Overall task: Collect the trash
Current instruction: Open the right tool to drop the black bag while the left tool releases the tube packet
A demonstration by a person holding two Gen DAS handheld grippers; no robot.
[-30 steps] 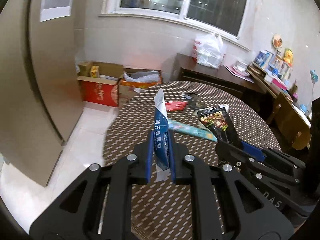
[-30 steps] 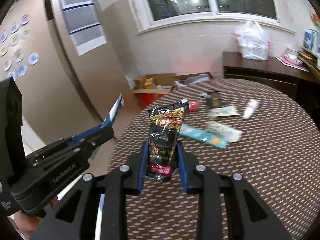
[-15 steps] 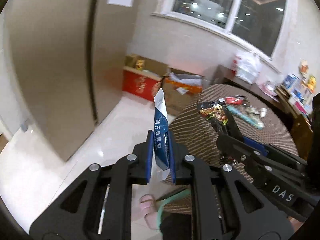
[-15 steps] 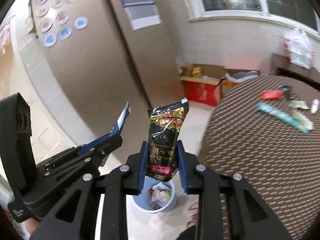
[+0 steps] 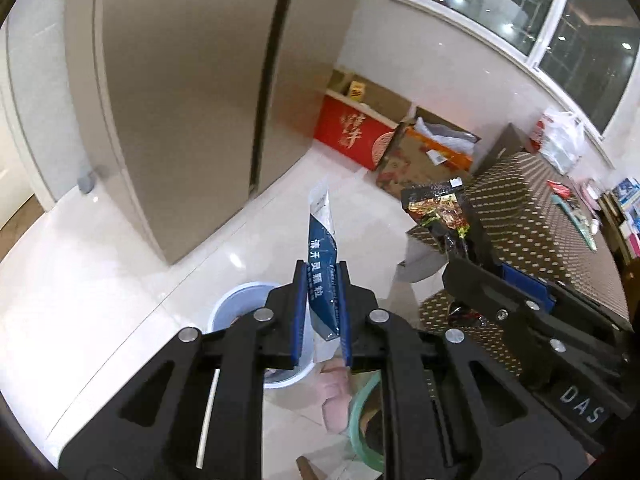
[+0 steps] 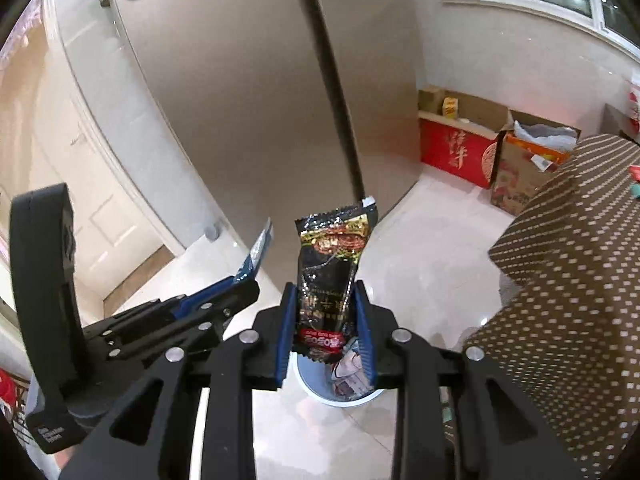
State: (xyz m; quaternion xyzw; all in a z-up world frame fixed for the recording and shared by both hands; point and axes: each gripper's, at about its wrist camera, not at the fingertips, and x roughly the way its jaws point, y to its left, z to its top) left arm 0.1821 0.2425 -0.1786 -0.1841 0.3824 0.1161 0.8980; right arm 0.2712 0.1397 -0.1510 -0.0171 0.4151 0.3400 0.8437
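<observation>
My left gripper (image 5: 322,312) is shut on a blue and white wrapper (image 5: 322,256), held upright above the floor. My right gripper (image 6: 325,332) is shut on a black snack wrapper (image 6: 330,276), also upright. A pale blue trash bin (image 5: 236,312) stands on the floor below the left gripper; in the right wrist view the bin (image 6: 344,392) sits right under the right gripper with some trash inside. The right gripper shows in the left wrist view (image 5: 472,256), and the left gripper shows in the right wrist view (image 6: 240,288). More wrappers (image 5: 572,208) lie on the table.
A round table with a brown dotted cloth (image 5: 532,216) is on the right. A tall beige cabinet (image 5: 180,80) stands behind the bin. Cardboard boxes (image 5: 356,132) sit along the wall. My slippered foot (image 5: 336,392) is beside the bin.
Both grippers have swung left and down from over the table to above the floor, each still holding its wrapper. The trash bin has come into view beneath them.
</observation>
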